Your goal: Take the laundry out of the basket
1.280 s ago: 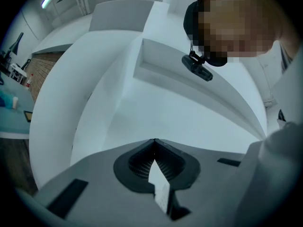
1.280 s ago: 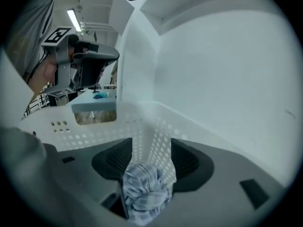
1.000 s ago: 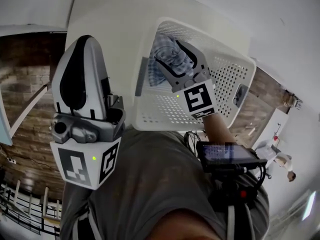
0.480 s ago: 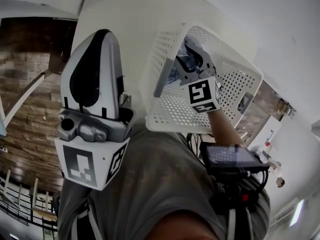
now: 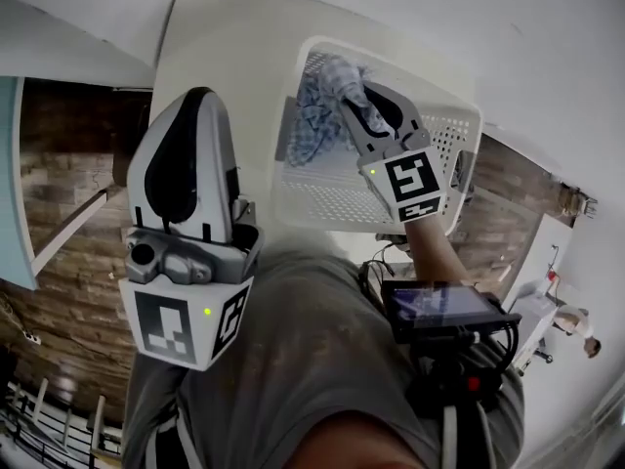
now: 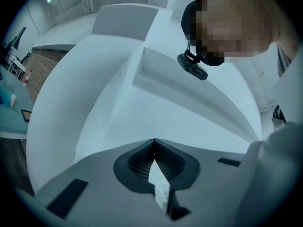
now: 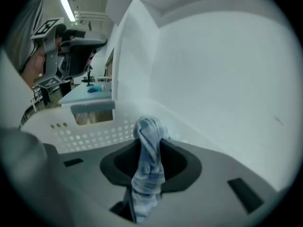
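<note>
Blue checked cloth point(image 5: 314, 115) is inside the basket point(image 5: 447, 143), bunched against one end wall and poking above the rim. Right gripper point(image 5: 354, 101) reaches into the basket, jaws closing on a twisted fold of the cloth; pads pinch it and the rest trails out of the jaws. Left gripper point(image 5: 193, 106) is outside the basket, just beside it, jaws clenched together on nothing.

Step in hand looks like grab-and-lift. Suggestions:
- Finish the squeeze before pulling. The grip is on a narrow rope of fabric and could slip.
- Lift straight up, clear of the rim, so the tail doesn't snag the perforated wall.
- Basket looks light and may ride up; left gripper could pin its rim.
</note>
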The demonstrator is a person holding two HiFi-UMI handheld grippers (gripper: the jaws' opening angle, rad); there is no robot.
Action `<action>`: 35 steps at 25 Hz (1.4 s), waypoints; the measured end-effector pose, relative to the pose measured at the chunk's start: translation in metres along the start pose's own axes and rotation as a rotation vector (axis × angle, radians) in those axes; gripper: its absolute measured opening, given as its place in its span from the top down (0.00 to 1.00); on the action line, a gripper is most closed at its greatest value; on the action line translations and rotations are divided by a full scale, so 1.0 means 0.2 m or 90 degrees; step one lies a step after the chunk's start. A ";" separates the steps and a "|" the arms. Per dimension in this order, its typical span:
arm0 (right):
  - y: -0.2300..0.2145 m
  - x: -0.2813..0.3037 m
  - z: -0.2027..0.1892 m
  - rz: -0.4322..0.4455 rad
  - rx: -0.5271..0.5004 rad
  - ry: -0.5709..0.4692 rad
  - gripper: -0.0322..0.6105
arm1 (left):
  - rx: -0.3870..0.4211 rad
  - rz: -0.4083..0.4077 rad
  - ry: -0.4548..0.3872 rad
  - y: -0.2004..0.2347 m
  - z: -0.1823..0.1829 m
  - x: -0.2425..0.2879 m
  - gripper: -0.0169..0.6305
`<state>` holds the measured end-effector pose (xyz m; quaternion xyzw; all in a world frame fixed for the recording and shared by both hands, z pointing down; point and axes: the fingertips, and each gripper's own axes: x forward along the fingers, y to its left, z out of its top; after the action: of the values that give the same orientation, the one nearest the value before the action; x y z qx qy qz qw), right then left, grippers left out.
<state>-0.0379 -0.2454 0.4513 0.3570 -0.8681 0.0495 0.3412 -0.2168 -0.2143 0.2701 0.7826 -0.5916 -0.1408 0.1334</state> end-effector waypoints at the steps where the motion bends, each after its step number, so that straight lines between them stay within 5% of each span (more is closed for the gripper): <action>1: -0.02 -0.01 0.04 -0.014 0.011 -0.021 0.78 | 0.002 -0.009 -0.003 -0.01 0.00 0.00 0.96; 7: -0.10 -0.13 0.37 -0.094 0.084 -0.189 0.78 | 0.052 -0.074 0.001 -0.05 -0.02 -0.01 0.96; 14: -0.22 -0.41 0.72 -0.134 0.072 -0.326 0.78 | 0.080 -0.102 0.012 -0.07 -0.04 -0.01 0.96; 19: -0.23 -0.50 0.96 -0.060 0.050 -0.348 0.78 | 0.043 -0.036 0.040 -0.01 -0.06 0.00 0.96; 23: -0.25 -0.64 1.09 -0.087 0.029 -0.369 0.77 | 0.034 -0.074 0.048 -0.02 -0.05 0.06 0.96; 35: -0.12 -0.55 1.04 0.030 0.029 -0.386 0.77 | 0.058 0.020 0.047 0.07 -0.06 -0.03 0.96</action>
<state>-0.0818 -0.2672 0.2195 0.3430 -0.9370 -0.0324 0.0573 -0.2257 -0.2117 0.2875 0.7831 -0.6041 -0.0826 0.1220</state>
